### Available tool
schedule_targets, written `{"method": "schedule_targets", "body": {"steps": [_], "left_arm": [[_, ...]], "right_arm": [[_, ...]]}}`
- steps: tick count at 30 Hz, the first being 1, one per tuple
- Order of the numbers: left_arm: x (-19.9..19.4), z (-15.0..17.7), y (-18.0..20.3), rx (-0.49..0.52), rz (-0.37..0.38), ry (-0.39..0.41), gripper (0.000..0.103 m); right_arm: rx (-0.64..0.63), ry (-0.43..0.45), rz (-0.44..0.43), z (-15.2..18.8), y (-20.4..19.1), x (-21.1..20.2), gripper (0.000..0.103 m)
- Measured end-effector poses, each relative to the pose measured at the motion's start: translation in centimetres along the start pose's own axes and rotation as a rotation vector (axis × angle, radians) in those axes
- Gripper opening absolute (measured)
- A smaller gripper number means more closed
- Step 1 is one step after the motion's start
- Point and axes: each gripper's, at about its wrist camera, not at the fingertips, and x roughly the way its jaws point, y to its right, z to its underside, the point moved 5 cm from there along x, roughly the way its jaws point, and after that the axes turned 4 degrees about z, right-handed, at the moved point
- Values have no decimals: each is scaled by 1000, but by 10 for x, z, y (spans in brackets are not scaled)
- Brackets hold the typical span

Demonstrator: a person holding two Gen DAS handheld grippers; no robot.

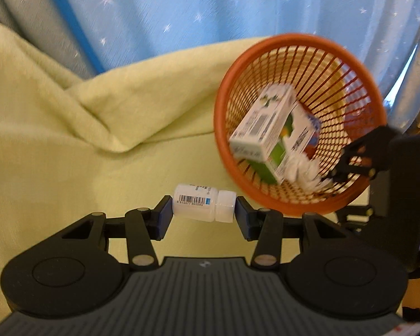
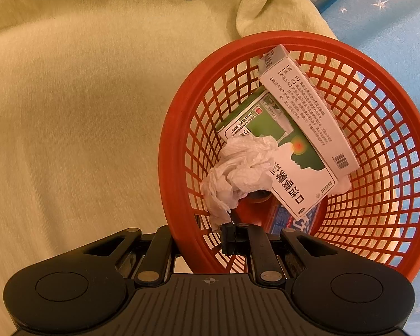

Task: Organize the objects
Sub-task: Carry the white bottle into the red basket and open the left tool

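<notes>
While the right gripper [image 2: 201, 238] pinches the near rim of the orange basket [image 2: 170, 151], one finger outside the mesh wall and one inside, the left gripper [image 1: 203, 216] has its pads clamped end to end on a white pill bottle [image 1: 203, 202], held sideways just off the yellow-green cloth [image 1: 70, 140]. Already in the basket lie medicine boxes [image 2: 299, 145] and a crumpled tissue [image 2: 238, 168]. Judging by this, the step in hand is carrying the bottle over; next it should clear the rim, then be let go above the boxes.
</notes>
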Motion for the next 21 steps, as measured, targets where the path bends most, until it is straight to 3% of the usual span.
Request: {"method": "schedule_targets", "body": {"steps": [21], "left_arm": [[-12,-64,38,113,79,58,43]], "right_arm": [[14,11,-7,6,6,-4,10]]}}
